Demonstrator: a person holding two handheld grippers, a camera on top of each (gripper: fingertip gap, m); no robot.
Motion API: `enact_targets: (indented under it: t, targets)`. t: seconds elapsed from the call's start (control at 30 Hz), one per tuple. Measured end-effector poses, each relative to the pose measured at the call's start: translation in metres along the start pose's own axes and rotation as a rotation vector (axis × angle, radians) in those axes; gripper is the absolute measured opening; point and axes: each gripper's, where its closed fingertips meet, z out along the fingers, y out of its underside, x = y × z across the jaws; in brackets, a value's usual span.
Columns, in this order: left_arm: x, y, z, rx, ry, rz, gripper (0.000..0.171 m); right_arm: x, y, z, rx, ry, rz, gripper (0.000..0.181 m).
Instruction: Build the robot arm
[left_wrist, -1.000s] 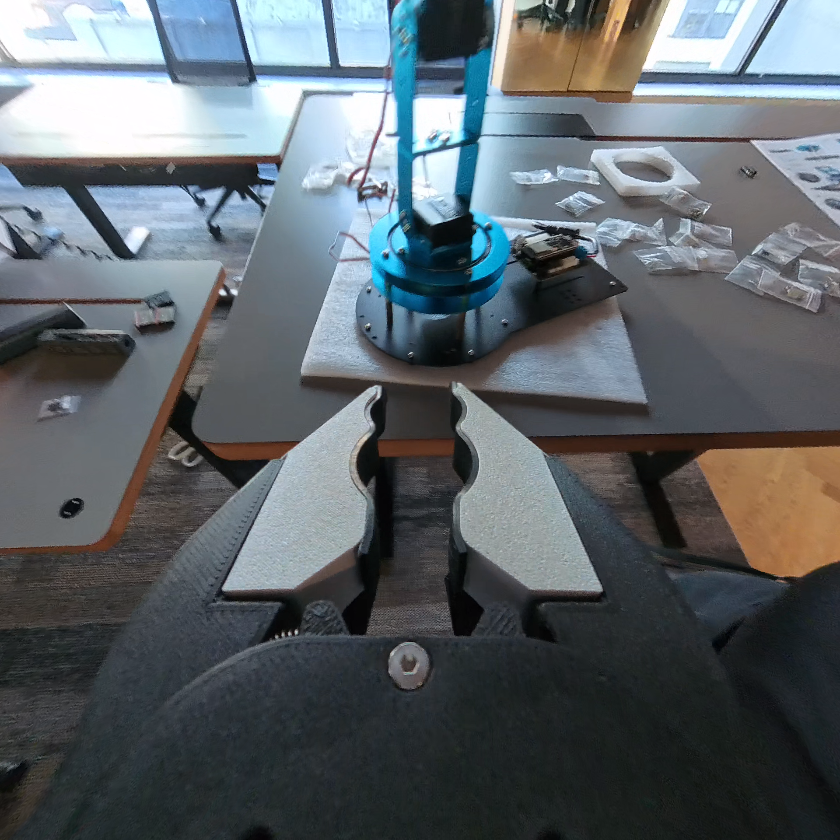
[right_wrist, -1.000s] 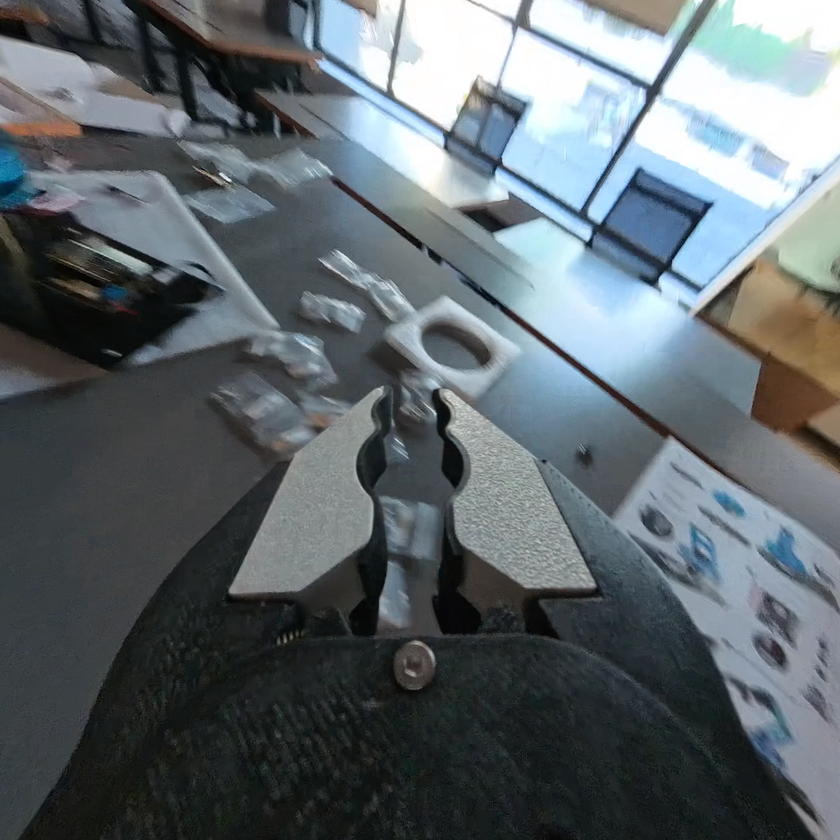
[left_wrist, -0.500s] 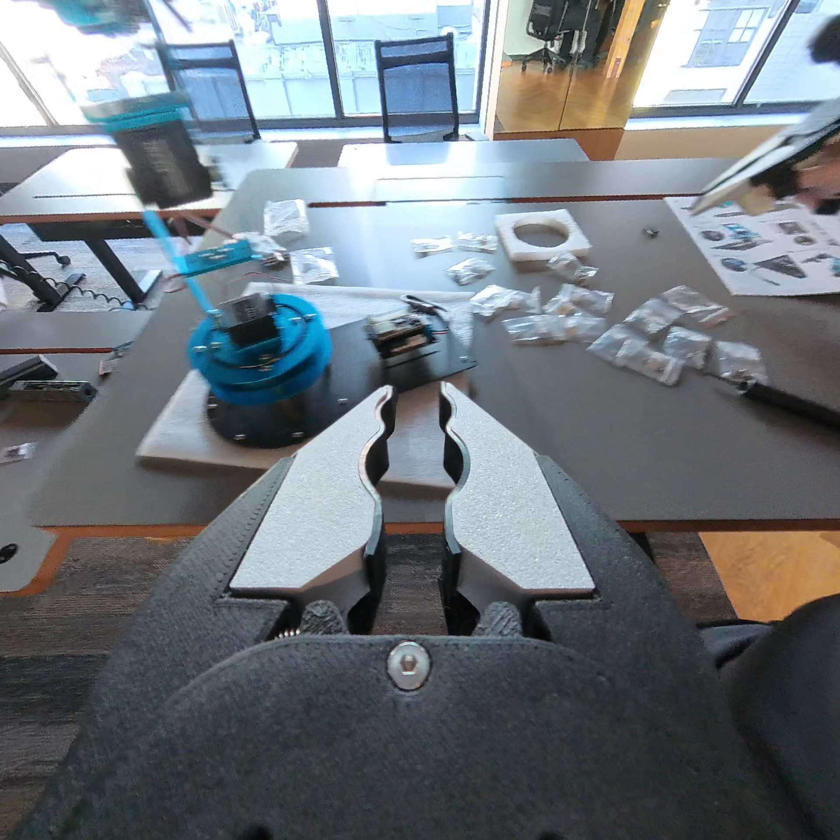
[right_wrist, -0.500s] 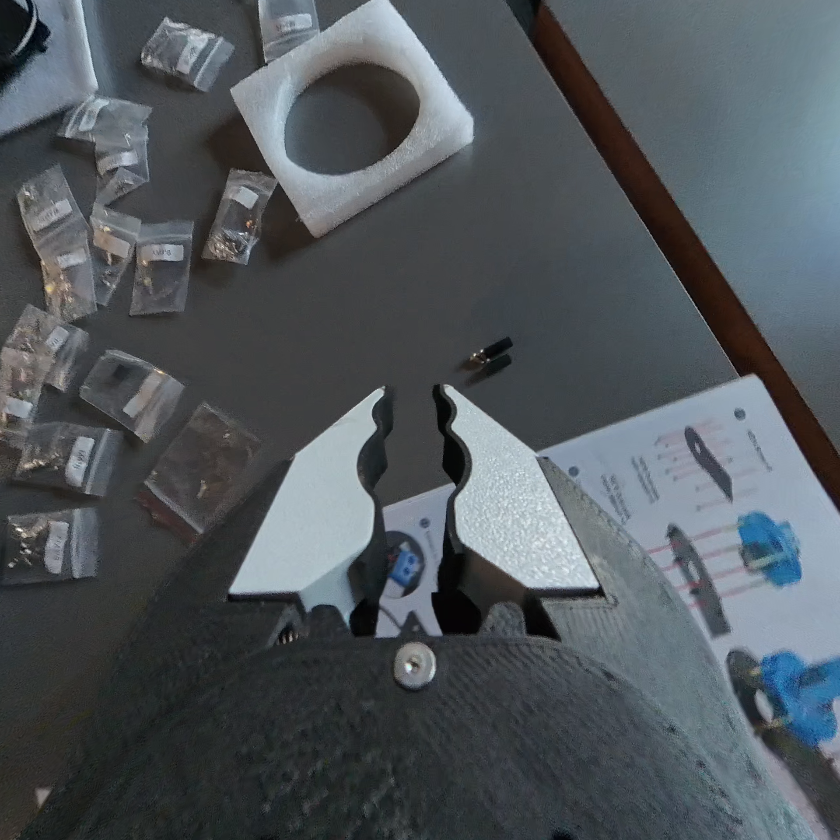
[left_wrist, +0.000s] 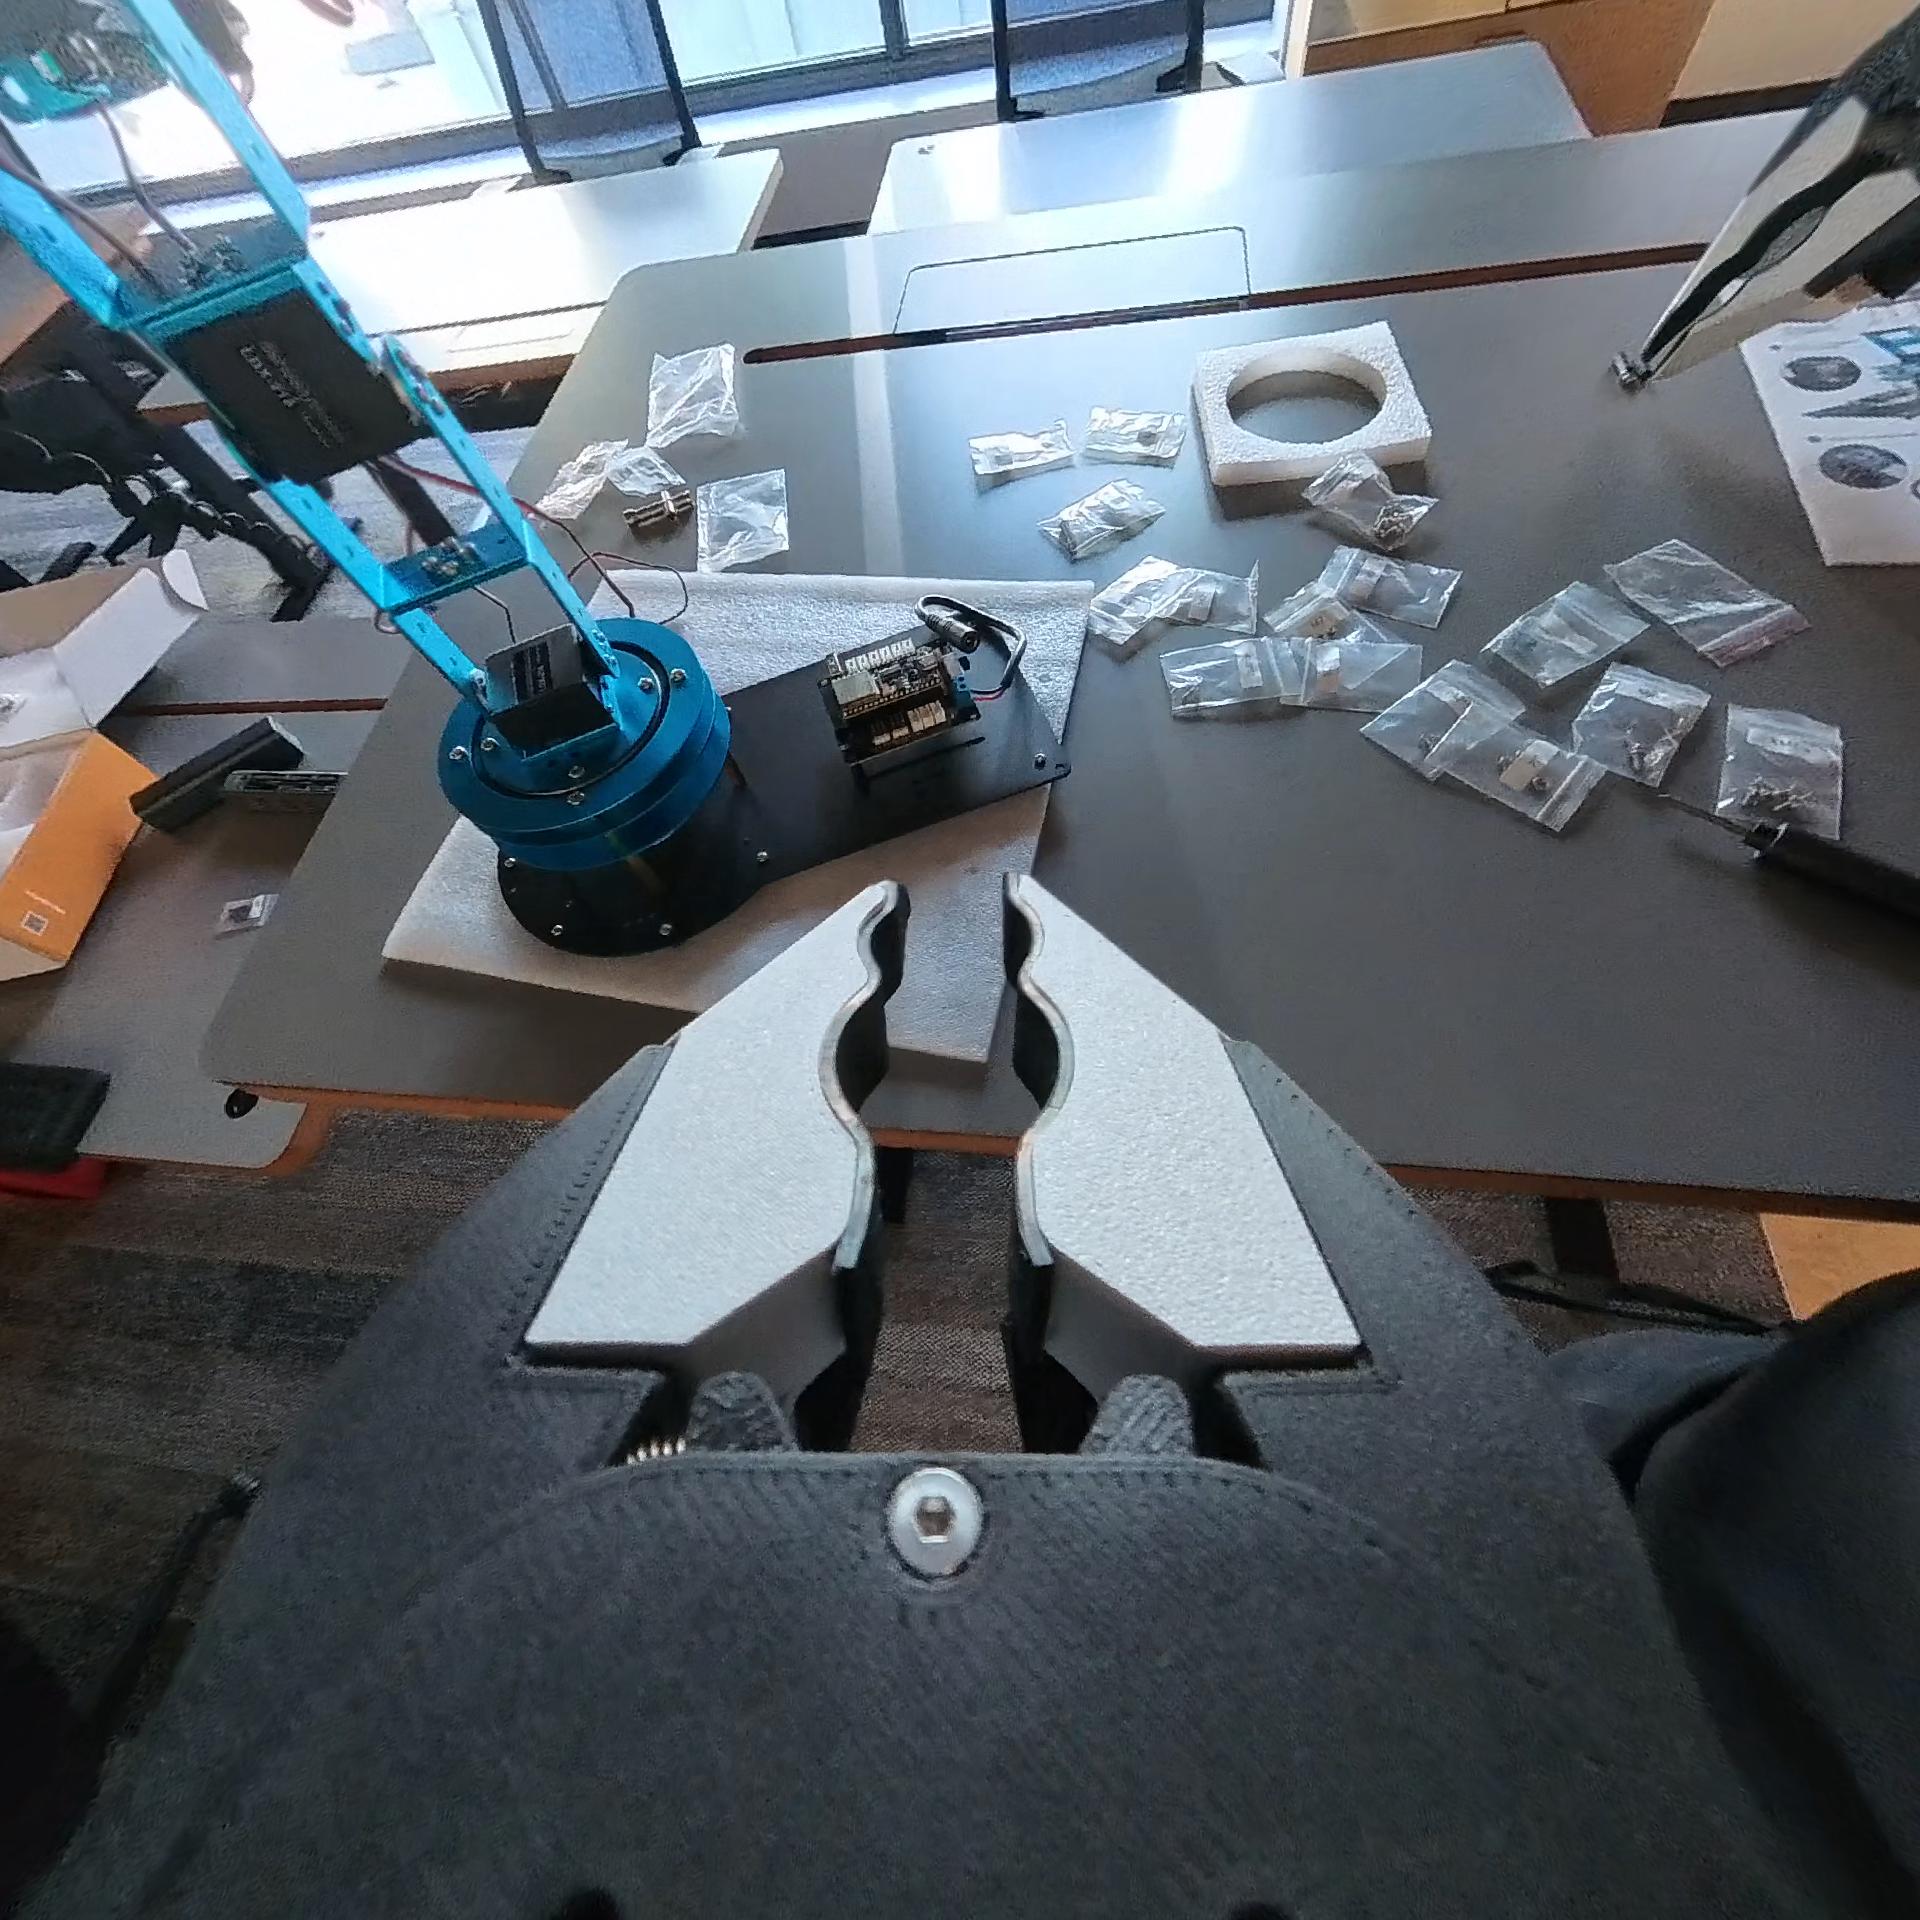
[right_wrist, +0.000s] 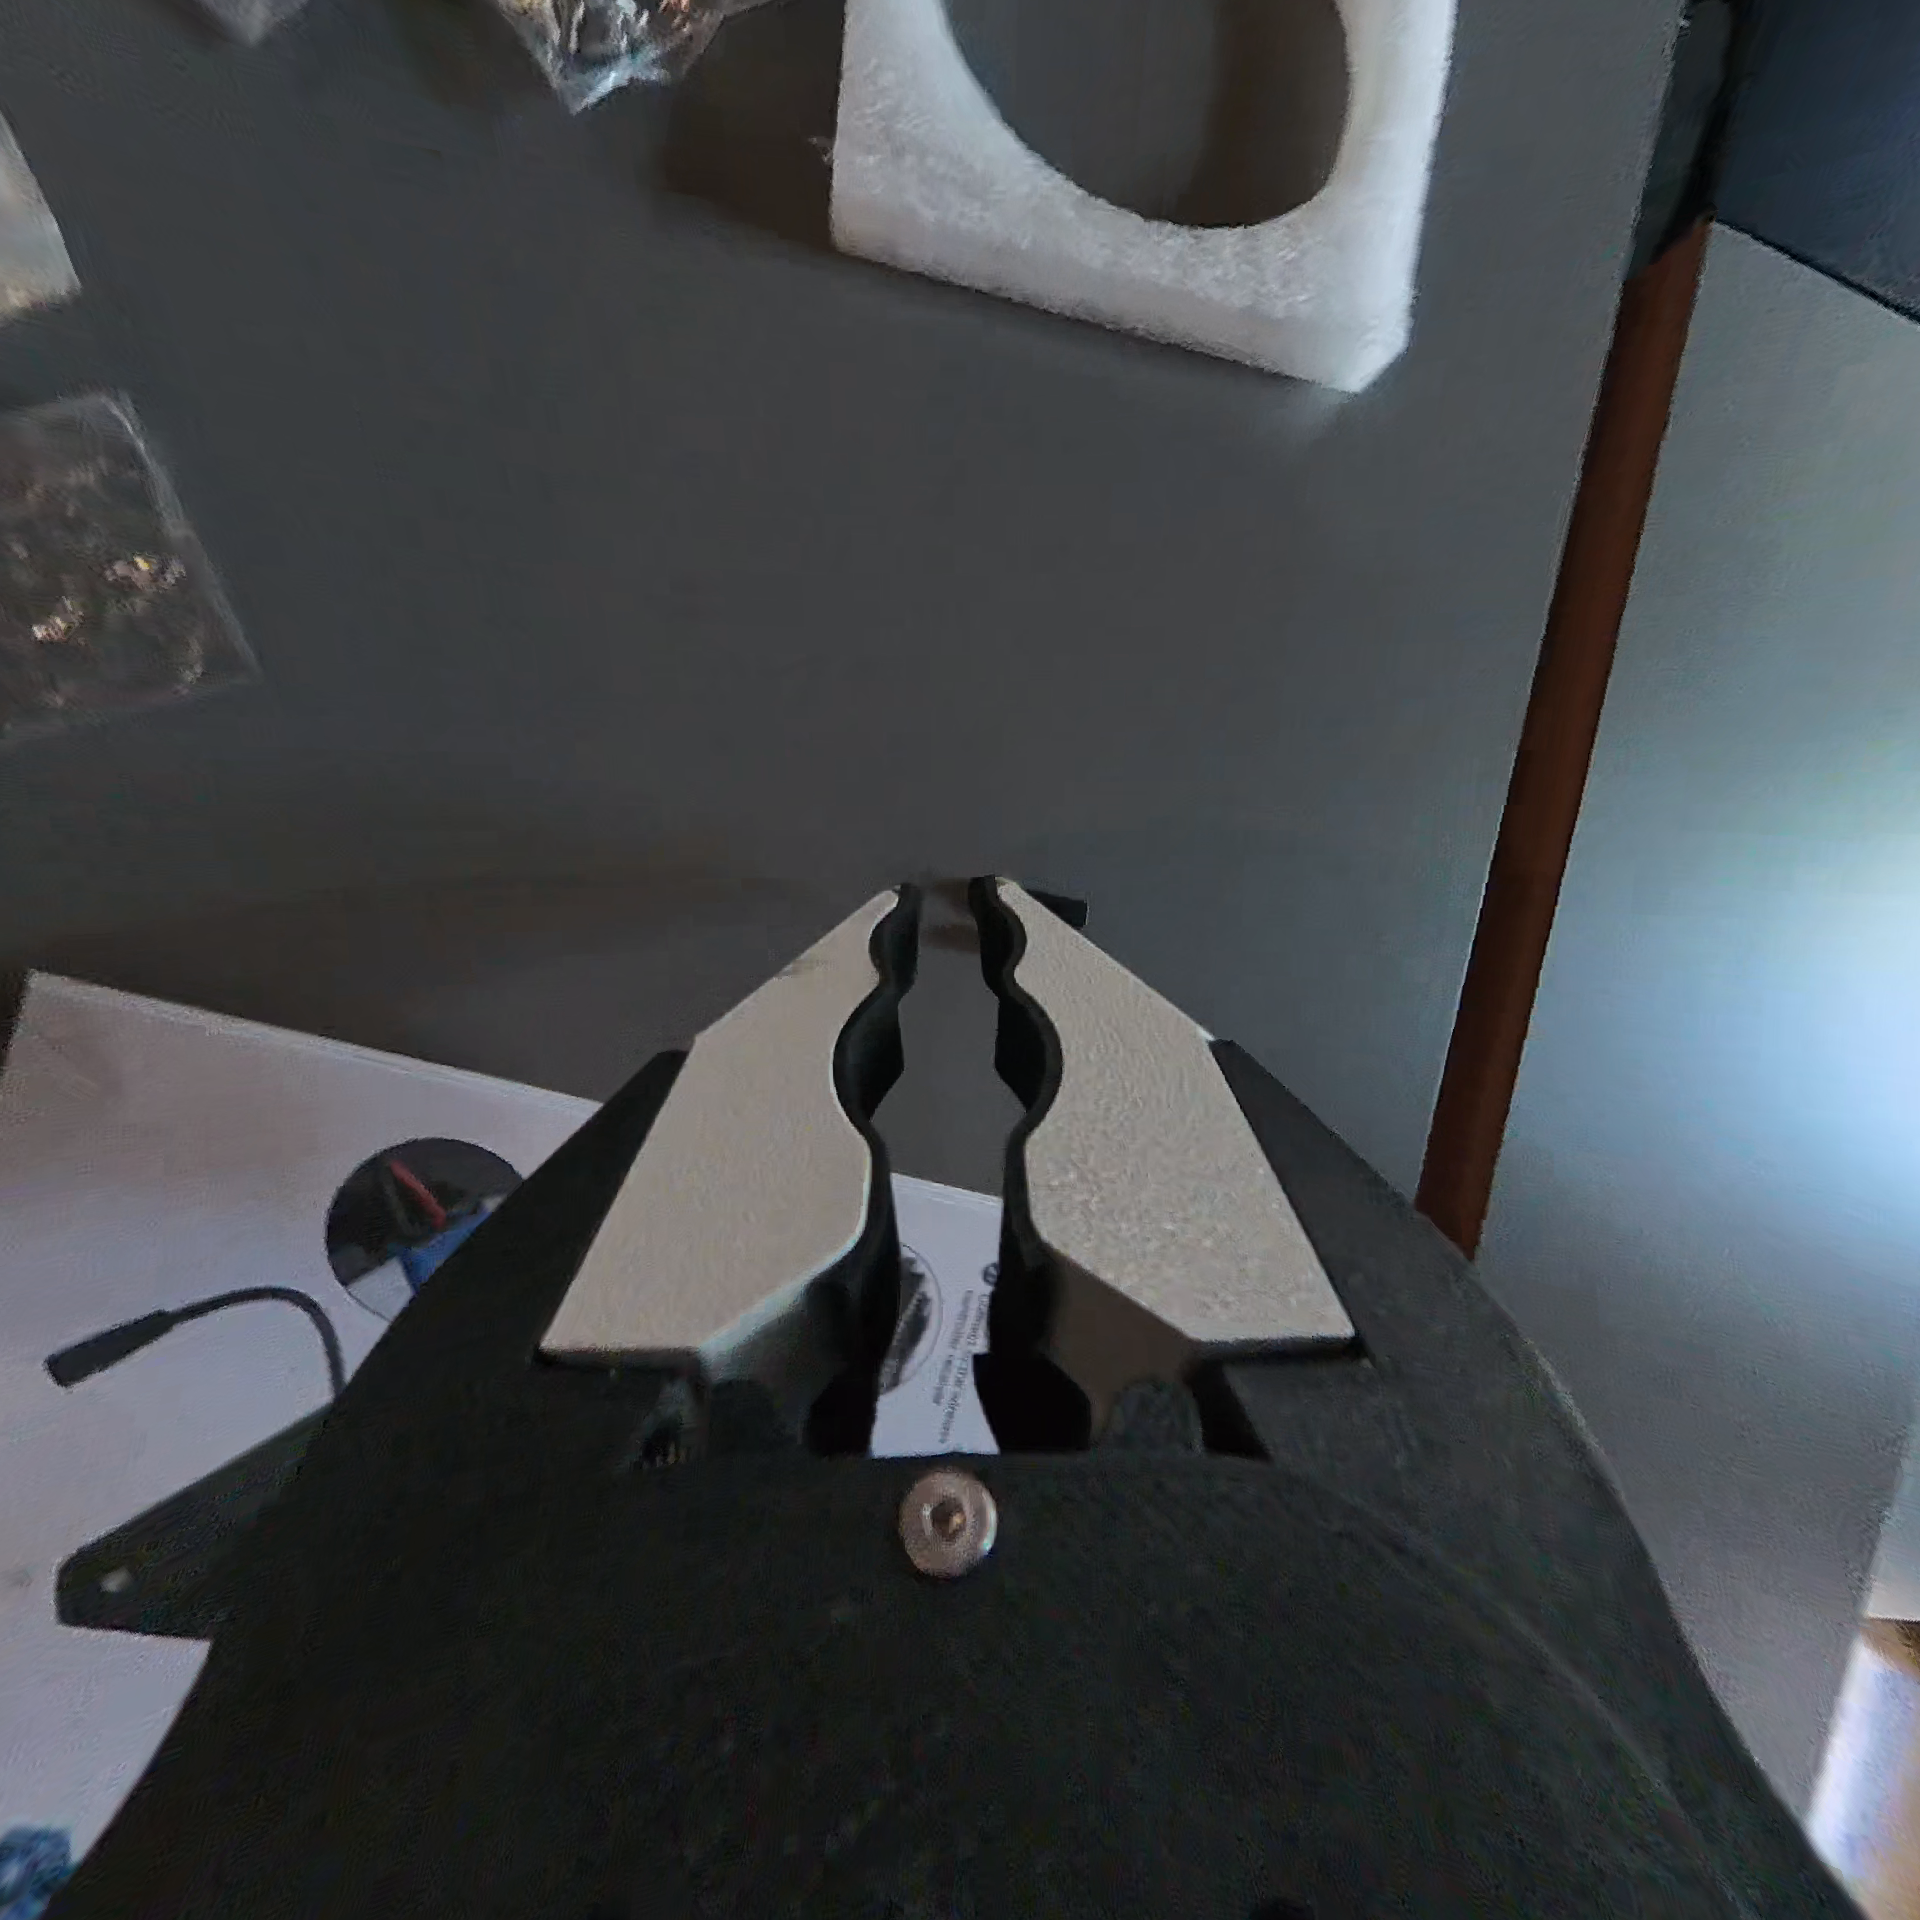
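Observation:
My left gripper (left_wrist: 951, 894) is open and empty, held above the front edge of the dark table (left_wrist: 1351, 987), nearest the white foam sheet (left_wrist: 935, 997). On that sheet a blue robot arm (left_wrist: 582, 738) stands on a black baseplate (left_wrist: 831, 821) with a circuit board (left_wrist: 899, 696). My right gripper (right_wrist: 940, 896) points down at the table, its tips closed on a small black and metal part (right_wrist: 940, 920). It also shows in the left wrist view (left_wrist: 1642, 364) at the far right. A printed instruction sheet (right_wrist: 156, 1143) lies under it.
A white foam square with a round hole (right_wrist: 1122, 281) lies just beyond the right gripper, near the table's brown edge (right_wrist: 1558, 727). Several small clear bags of parts (left_wrist: 1507, 717) are spread over the right half. A black tool handle (left_wrist: 1829, 868) lies at the right. My hands' fingertips stand some 55 cm from each other. To reach the black baseplate (left_wrist: 831, 821) in a straight line is about 25 cm for my left fingers, about 50 cm for my right.
The right gripper has dropped to the table and its fingers have narrowed around the small part. The left gripper has risen and pulled back, still open.

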Motion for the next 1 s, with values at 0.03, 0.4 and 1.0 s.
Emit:
enact_targets:
  t: [0.03,0.4,1.0]
  targets:
    - [0.002,0.000,0.001,-0.002,-0.002,-0.001,0.016,0.001,0.003,0.002,-0.032,-0.001,-0.029,0.011]
    - [0.014,0.004,0.005,-0.018,-0.013,-0.016,0.016,0.002,0.003,0.010,-0.126,-0.025,-0.150,0.012]
    - [0.008,0.004,-0.013,0.002,-0.071,-0.024,0.016,0.003,0.004,-0.012,-0.067,-0.031,-0.078,0.014]
